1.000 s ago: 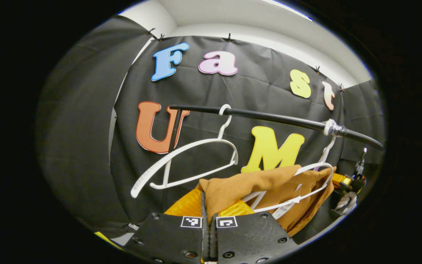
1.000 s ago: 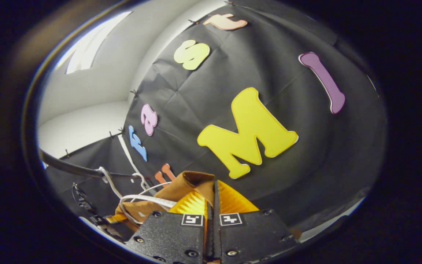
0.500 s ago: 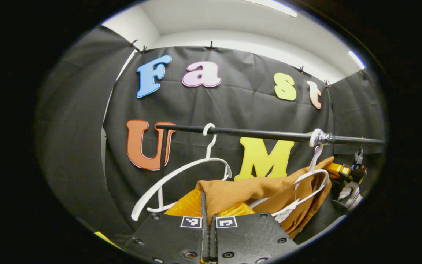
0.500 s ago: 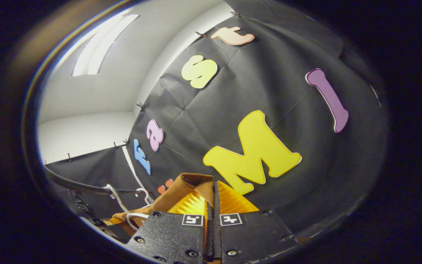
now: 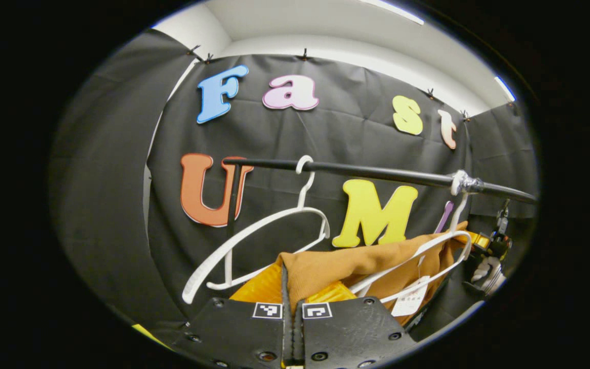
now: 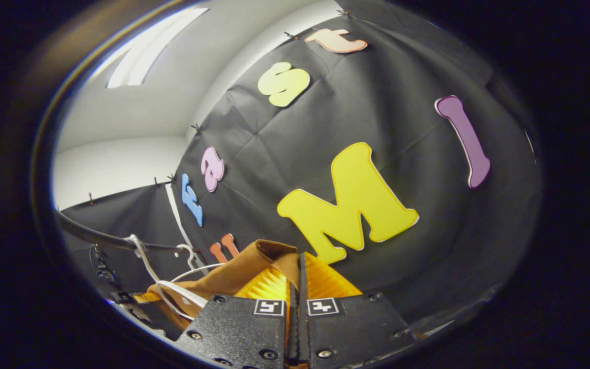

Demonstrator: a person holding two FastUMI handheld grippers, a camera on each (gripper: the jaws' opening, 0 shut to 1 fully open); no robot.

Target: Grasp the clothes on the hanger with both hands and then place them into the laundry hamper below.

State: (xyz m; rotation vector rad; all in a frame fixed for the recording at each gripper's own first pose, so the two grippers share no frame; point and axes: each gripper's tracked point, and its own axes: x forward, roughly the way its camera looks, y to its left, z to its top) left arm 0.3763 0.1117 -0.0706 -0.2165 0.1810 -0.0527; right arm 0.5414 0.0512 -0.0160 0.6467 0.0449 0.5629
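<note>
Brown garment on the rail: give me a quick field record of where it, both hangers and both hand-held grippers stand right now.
garment: brown top, stretched between the two grippers, partly draped on a hanger
left hand-held gripper: shut on the garment's edge
right hand-held gripper: shut on a fold of the garment
garment's hanger: white, tilted, hook on the rail, wrapped at the top
spare hanger: white, bare, hooked on the rail
rail: black bar
tag: white, hanging from the garment
hamper: cannot tell

The clothes (image 5: 356,264), one tan-brown knit garment, still drape over the white hanger (image 5: 430,246) hooked on the black rail (image 5: 377,173). One bunched end is pinched at the left, another folded edge (image 6: 269,256) at the right. A white tag (image 5: 410,300) dangles beneath.
</note>
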